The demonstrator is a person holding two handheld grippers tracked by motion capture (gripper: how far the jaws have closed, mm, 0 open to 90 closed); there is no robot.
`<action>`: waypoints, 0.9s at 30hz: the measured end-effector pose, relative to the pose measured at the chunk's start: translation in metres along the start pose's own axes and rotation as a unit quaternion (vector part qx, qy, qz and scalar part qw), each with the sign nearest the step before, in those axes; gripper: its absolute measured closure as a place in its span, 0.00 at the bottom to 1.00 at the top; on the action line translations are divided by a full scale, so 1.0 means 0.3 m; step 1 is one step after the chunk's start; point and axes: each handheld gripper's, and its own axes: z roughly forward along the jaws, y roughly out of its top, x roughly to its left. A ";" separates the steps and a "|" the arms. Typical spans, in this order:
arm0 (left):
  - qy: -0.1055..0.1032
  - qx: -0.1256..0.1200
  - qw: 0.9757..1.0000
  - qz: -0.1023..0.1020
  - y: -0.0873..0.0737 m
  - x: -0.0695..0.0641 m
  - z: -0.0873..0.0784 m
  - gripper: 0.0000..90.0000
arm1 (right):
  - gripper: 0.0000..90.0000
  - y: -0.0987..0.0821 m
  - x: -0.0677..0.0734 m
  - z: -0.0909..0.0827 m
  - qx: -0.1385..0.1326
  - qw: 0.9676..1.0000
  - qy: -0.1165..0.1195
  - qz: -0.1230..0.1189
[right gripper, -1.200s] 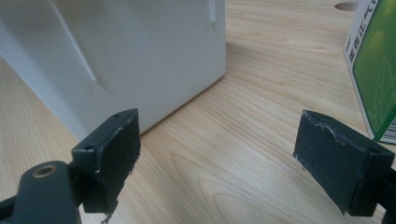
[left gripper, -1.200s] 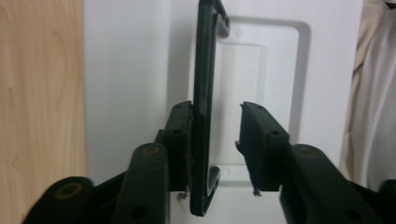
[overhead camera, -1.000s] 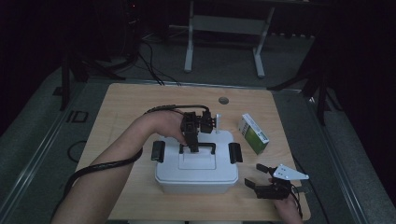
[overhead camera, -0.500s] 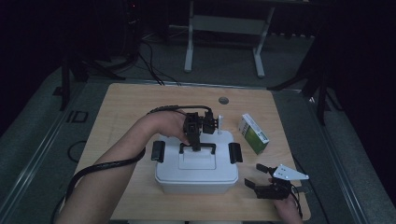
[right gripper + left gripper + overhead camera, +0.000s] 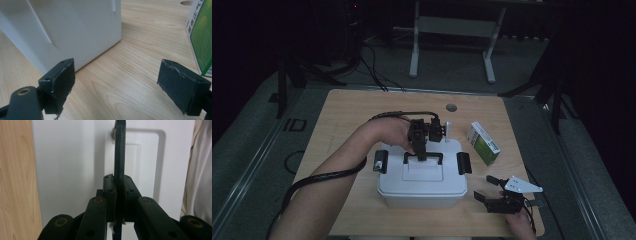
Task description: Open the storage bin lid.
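A white lidded box (image 5: 422, 185) stands at the middle of the wooden table (image 5: 352, 115), with a black handle (image 5: 438, 155) raised upright on its lid. My left gripper (image 5: 420, 152) reaches down onto that handle. Its jaws have just been closing, and in the left gripper view the gripper (image 5: 117, 183) is shut, both pads pressing on the thin black handle (image 5: 119, 150) above the white lid (image 5: 70, 157). My right gripper (image 5: 486, 188) rests low at the box's front right corner. It (image 5: 116, 75) stands open with bare wood between its pads.
Black latches (image 5: 380, 161) (image 5: 464, 162) sit on the box's left and right ends. A green and white carton (image 5: 483, 143) lies to the right of the box, near the right gripper's view (image 5: 201, 32). A round hole (image 5: 451, 107) marks the table's far side.
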 end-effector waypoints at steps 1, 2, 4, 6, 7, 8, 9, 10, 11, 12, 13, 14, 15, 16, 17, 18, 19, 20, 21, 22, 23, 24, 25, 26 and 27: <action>0.000 -0.002 1.000 -0.004 -0.001 -0.001 -0.006 0.94 | 0.16 0.000 0.000 0.000 0.000 1.000 0.000 0.000; 0.000 0.002 1.000 -0.001 -0.001 -0.002 -0.010 0.94 | 0.16 0.000 0.000 0.000 0.000 1.000 0.000 0.000; 0.006 0.000 1.000 0.001 0.000 -0.004 -0.019 0.94 | 0.16 0.001 0.001 0.000 0.001 1.000 0.001 0.000; 0.011 0.000 1.000 0.002 -0.002 -0.006 -0.033 0.94 | 0.16 0.000 0.000 0.001 0.002 1.000 0.001 0.000; 0.012 0.000 1.000 0.001 -0.003 -0.008 -0.040 0.94 | 0.16 0.000 0.000 0.001 0.002 1.000 0.001 0.000; 0.013 0.000 1.000 0.000 -0.004 -0.010 -0.046 0.94 | 0.16 0.000 0.000 0.001 0.002 1.000 0.001 0.000; 0.015 -0.004 1.000 -0.002 -0.008 -0.009 -0.055 0.94 | 0.16 0.000 0.001 0.001 0.003 1.000 0.001 0.000; 0.017 -0.002 1.000 -0.001 -0.009 -0.008 -0.062 0.94 | 0.16 0.000 0.001 0.001 0.003 1.000 0.001 0.000; 0.022 -0.005 1.000 0.001 -0.013 -0.009 -0.072 0.94 | 0.16 0.000 0.001 0.002 0.004 1.000 0.002 0.000; 0.022 -0.007 1.000 -0.002 -0.016 -0.010 -0.077 0.94 | 0.16 0.000 0.001 0.002 0.004 1.000 0.002 0.000; 0.023 -0.006 1.000 0.000 -0.021 -0.012 -0.088 0.94 | 0.16 0.000 0.001 0.002 0.004 1.000 0.001 0.000; 0.024 -0.010 1.000 -0.002 -0.025 -0.013 -0.095 0.94 | 0.16 0.000 0.001 0.002 0.005 1.000 0.001 0.000; 0.025 -0.009 1.000 -0.003 -0.030 -0.015 -0.102 0.94 | 0.16 0.000 0.001 0.003 0.005 1.000 0.002 0.000; 0.028 -0.009 1.000 -0.003 -0.034 -0.017 -0.109 0.94 | 0.16 0.000 0.002 0.003 0.005 1.000 0.001 0.001; 0.028 -0.010 1.000 -0.003 -0.039 -0.017 -0.115 0.94 | 0.16 0.000 0.002 0.004 0.006 1.000 0.001 0.001; 0.030 -0.008 1.000 -0.004 -0.045 -0.019 -0.119 0.94 | 0.16 0.000 0.002 0.004 0.005 1.000 0.001 0.001; 0.032 -0.009 0.999 -0.005 -0.050 -0.020 -0.124 0.94 | 0.16 0.000 0.003 0.005 0.005 1.000 0.002 0.001; 0.032 -0.010 0.999 -0.008 -0.055 -0.021 -0.128 0.94 | 0.16 0.000 0.003 0.005 0.005 1.000 0.002 0.001; 0.034 -0.009 0.999 -0.008 -0.063 -0.021 -0.134 0.94 | 0.16 0.000 0.003 0.005 0.005 1.000 0.002 0.001; 0.034 -0.012 0.999 -0.013 -0.068 -0.023 -0.137 0.94 | 0.16 0.000 0.002 0.005 0.005 1.000 0.002 0.002; 0.036 -0.014 0.999 -0.009 -0.078 -0.023 -0.143 0.94 | 0.16 0.000 0.002 0.005 0.005 1.000 0.001 0.003; 0.037 -0.013 0.999 -0.007 -0.084 -0.022 -0.146 0.94 | 0.16 0.000 0.001 0.003 0.004 1.000 0.001 0.004; 0.040 -0.016 0.999 -0.009 -0.094 -0.023 -0.151 0.94 | 0.16 0.000 0.001 0.003 0.004 1.000 0.001 0.004; 0.039 -0.018 0.999 -0.014 -0.101 -0.024 -0.152 0.94 | 0.16 0.000 0.000 0.003 0.004 1.000 0.001 0.005; 0.039 -0.020 0.999 -0.016 -0.110 -0.024 -0.154 0.94 | 0.16 -0.001 0.000 0.004 0.005 1.000 0.000 0.004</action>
